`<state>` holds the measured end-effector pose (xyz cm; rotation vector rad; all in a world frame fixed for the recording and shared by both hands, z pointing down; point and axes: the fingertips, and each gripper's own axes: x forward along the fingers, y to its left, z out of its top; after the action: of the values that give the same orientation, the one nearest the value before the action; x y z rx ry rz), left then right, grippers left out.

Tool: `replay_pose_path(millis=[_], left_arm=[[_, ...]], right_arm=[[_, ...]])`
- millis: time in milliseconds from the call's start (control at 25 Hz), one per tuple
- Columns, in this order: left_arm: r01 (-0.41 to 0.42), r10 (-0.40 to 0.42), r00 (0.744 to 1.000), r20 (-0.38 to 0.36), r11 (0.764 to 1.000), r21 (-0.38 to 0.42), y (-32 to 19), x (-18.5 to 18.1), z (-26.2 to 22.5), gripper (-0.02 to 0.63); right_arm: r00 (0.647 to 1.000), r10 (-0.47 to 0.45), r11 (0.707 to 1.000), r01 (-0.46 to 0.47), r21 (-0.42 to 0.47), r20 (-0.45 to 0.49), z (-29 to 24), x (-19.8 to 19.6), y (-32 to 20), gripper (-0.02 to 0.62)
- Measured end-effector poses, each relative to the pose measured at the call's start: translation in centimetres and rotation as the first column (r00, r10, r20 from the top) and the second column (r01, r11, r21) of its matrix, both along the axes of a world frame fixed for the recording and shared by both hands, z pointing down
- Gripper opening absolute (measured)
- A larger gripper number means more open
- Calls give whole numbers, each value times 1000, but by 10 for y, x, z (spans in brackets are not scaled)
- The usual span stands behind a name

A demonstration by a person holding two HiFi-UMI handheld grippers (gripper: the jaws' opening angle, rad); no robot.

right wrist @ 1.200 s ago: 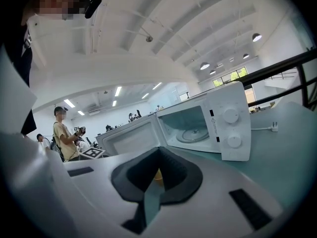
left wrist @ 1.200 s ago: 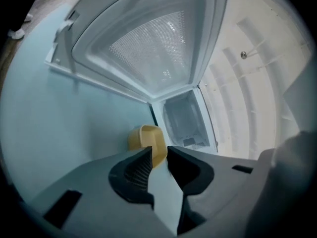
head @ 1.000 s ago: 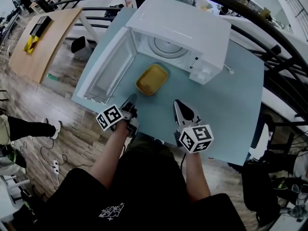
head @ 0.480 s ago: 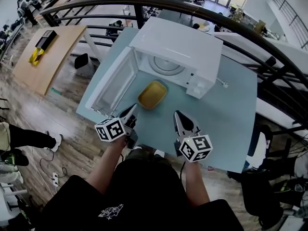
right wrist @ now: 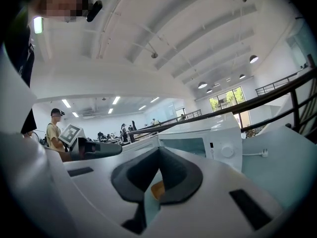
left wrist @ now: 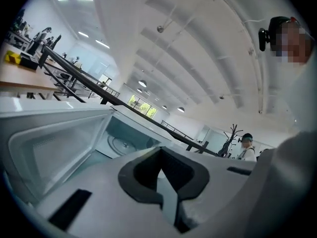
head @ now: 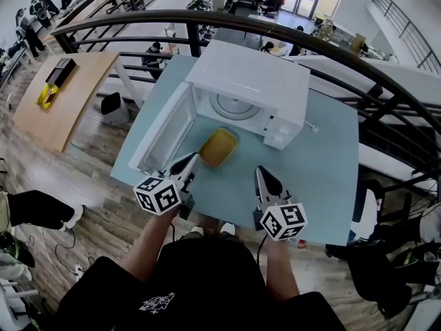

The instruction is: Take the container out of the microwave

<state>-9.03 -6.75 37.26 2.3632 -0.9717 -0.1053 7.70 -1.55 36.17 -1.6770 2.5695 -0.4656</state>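
Observation:
The yellow container (head: 218,147) sits on the pale blue table (head: 324,164) just in front of the white microwave (head: 256,88), whose door (head: 161,135) hangs open to the left. The turntable inside the microwave is bare. My left gripper (head: 189,161) is shut and empty, a little to the near left of the container. My right gripper (head: 261,175) is also shut and empty, near right of it. In the right gripper view the container (right wrist: 157,189) peeks through between the jaws. In the left gripper view the microwave's cavity (left wrist: 120,144) lies ahead.
A black railing (head: 207,21) curves behind the table, and a thin white cable (head: 311,125) lies to the right of the microwave. A wooden table (head: 58,95) stands far left over wood flooring. A person's leg (head: 34,209) is at the left edge.
The head view has lifted and drawn back, showing more of the hall. Both grippers stay shut near the table's front edge. The container has not moved.

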Motion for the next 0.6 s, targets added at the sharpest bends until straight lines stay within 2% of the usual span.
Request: replay_pose_path(millis=[240,600], left_arm=[[-60,50,994,93,993,101,6,-9,-20,8],[-91,62,988,141,974,208,1,-32,-52,8]], right_arm=[[998,60,998,-60,26,-20,-18,-7,11,5],[991,126,990,-122,78,-54,-48,-26,22,5]])
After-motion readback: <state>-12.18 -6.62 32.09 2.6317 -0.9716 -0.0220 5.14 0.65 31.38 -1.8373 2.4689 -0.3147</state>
